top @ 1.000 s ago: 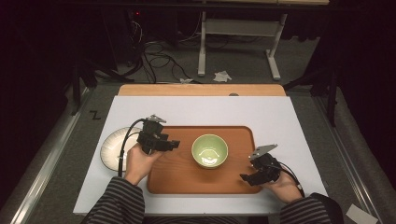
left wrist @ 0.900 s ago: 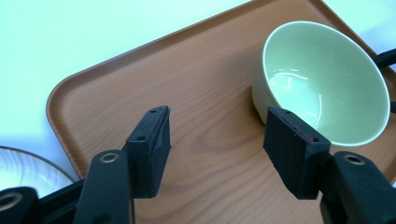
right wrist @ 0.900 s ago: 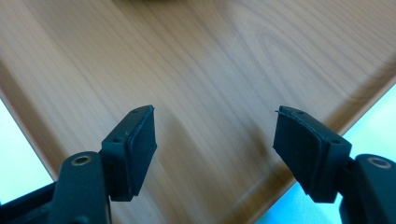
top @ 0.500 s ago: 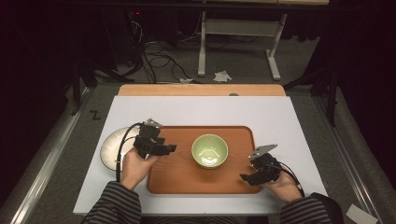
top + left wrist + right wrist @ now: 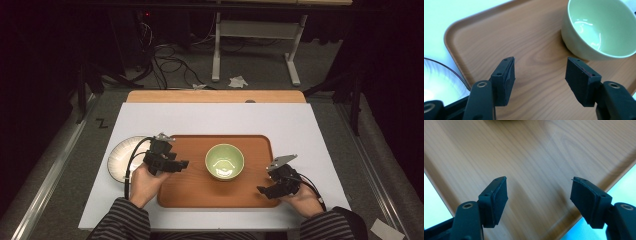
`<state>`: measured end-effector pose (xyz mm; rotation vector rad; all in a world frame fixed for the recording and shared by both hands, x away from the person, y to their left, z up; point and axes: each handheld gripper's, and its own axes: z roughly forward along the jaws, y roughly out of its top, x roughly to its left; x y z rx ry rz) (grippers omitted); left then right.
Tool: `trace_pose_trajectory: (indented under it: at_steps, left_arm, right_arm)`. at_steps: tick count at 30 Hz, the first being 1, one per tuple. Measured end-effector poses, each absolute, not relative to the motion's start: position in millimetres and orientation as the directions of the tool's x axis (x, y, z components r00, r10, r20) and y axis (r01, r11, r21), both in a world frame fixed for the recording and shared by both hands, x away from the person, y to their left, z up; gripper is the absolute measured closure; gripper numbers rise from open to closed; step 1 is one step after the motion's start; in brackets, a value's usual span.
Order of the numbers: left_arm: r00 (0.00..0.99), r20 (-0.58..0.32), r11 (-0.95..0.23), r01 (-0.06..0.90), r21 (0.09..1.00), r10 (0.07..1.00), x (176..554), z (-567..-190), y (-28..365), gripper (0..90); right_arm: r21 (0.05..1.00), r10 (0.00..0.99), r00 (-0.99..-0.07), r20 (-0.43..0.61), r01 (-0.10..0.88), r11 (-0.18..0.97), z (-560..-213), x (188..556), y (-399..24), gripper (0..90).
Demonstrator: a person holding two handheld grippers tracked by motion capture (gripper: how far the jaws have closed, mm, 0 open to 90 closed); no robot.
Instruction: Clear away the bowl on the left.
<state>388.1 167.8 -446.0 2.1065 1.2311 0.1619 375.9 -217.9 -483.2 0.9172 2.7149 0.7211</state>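
A pale green bowl (image 5: pixel 224 161) stands empty near the middle of a wooden tray (image 5: pixel 250 145). My left gripper (image 5: pixel 179 164) hovers over the tray's left part, open, nothing between its jaws; its own view has the green bowl (image 5: pixel 599 27) ahead to the right and the tray (image 5: pixel 499 32) beneath. My right gripper (image 5: pixel 261 190) is open over the tray's front right corner, and the right gripper view has bare tray wood (image 5: pixel 536 165) under the empty jaws.
A white plate (image 5: pixel 120 157) lies on the white table top (image 5: pixel 210 117) just left of the tray, partly under my left hand; its rim (image 5: pixel 439 82) appears in the left gripper view. A wooden board edge (image 5: pixel 215 96) runs along the table's far side.
My left gripper has slid right and slightly toward the front, from the tray's left edge toward the bowl. The right gripper has barely moved.
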Motion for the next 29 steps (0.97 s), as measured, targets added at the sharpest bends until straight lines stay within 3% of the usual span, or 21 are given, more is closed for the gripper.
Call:
trace_pose_trajectory:
  at_steps: [29]
  left_arm:
    - [0.563,-0.194,-0.382,0.737,0.558,0.804,378,-467,156,40.4]
  right_arm:
    - [0.524,0.621,-0.784,-0.006,0.526,0.670,-480,376,-221,31.4]
